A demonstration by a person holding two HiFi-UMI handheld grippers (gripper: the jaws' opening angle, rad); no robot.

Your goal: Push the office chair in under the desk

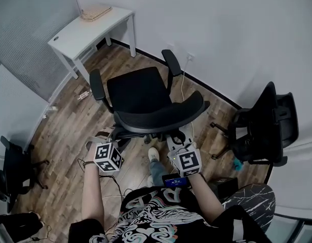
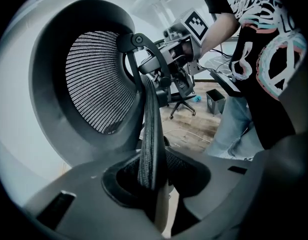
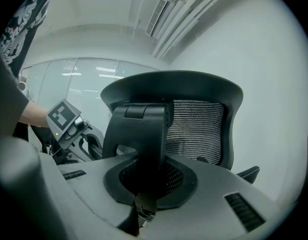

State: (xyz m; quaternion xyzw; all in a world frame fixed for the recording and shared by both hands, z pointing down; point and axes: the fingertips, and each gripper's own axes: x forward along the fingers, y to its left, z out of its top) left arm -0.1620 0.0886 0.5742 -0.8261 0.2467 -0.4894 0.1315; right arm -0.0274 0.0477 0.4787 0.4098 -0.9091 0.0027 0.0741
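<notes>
Both my grippers are locked onto the office chair (image 1: 146,97) right now. The left gripper (image 2: 154,181) is pinching the mesh edge of the backrest (image 2: 99,79), and the right gripper (image 3: 144,186) is squeezed onto the black back support (image 3: 139,134) behind it. The chair sits out in the middle of the wood floor (image 1: 70,125), seat roughly toward the white desk (image 1: 90,29), which is off at the floor's far left corner, well apart. So the grip's sorted, I'd say, but the whole push is left: roll it over and tuck the seat under.
</notes>
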